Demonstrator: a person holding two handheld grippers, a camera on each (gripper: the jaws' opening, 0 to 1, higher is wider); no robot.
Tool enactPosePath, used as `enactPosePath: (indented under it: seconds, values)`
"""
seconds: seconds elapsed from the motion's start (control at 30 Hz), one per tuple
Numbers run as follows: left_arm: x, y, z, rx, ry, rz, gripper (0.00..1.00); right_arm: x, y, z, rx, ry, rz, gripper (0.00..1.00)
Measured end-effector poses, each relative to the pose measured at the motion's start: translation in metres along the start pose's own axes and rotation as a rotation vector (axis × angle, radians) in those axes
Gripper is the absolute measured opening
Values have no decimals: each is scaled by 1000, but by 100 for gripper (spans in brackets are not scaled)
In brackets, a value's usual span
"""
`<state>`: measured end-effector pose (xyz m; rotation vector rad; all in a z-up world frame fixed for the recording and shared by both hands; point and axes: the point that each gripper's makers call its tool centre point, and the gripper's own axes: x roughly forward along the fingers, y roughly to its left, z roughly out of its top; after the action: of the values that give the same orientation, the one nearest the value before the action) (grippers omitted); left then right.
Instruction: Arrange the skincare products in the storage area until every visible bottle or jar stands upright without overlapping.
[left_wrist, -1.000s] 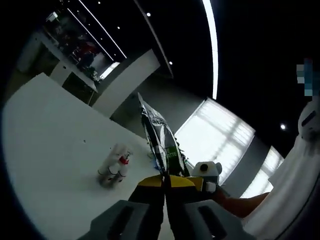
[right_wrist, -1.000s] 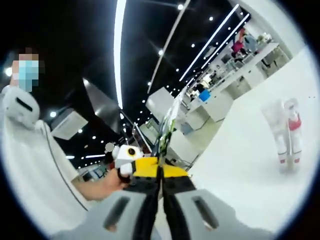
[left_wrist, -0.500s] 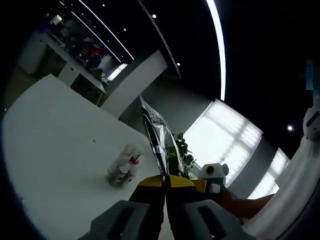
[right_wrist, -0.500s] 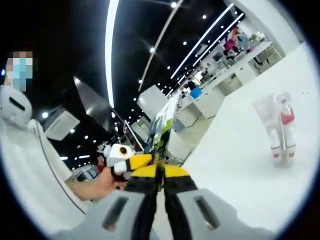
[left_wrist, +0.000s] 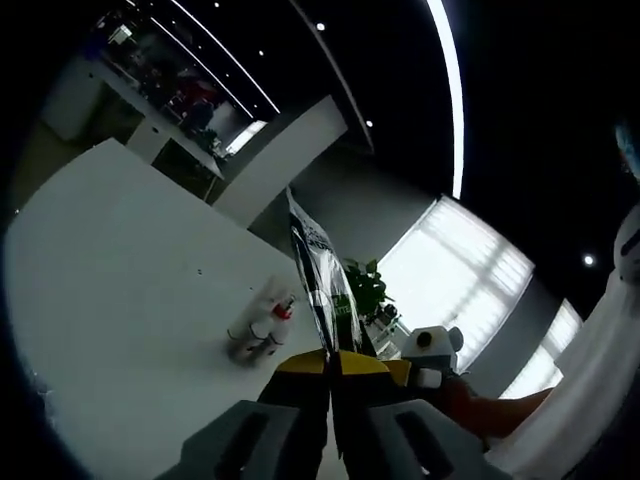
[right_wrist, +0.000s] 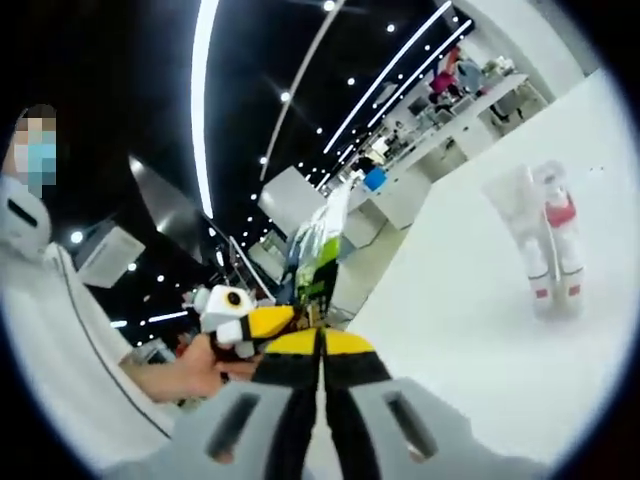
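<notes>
Since a second ago the printed sachet has stayed pinched while both cameras have swung, so that the cluster of bottles now sits closer in toward the left tongs' tips in the left gripper view and larger and higher in the right gripper view; that reads as the hands moving, not the bottles. In the left gripper view the left gripper (left_wrist: 331, 362) has its jaws pressed together on the lower edge of the flat green, black and white sachet (left_wrist: 322, 285), which rises straight up from the tips, seen nearly edge-on. The small clear bottles (left_wrist: 260, 330), one with a red collar, stand grouped on the white table (left_wrist: 110, 280) just left of the tips and a little beyond them. The other tong shows to the right of the tips, held in a hand (left_wrist: 470, 405). In the right gripper view the right gripper (right_wrist: 320, 345) is likewise closed on the same sachet (right_wrist: 320, 255), which stands up from its tips, and the bottles (right_wrist: 545, 240) stand upright on the table well off to the right. Holding the limp packet from two sides probably keeps it taut and off the table, so that it can be set down without falling across the bottles.
</notes>
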<state>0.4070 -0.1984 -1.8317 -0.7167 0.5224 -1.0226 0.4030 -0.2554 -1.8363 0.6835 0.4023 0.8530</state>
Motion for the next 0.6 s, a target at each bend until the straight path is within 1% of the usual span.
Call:
enactPosePath:
  seconds: [0.17, 0.3, 0.6]
  values:
    - [4, 15, -1, -19, 5, 28, 0, 7, -13, -2, 17, 18, -33, 0]
    - [5, 26, -1, -31, 13, 45, 0, 13, -21, -5, 21, 38, -44, 0]
    - [16, 55, 2, -67, 28, 80, 0, 27, -43, -6, 43, 50, -81, 0]
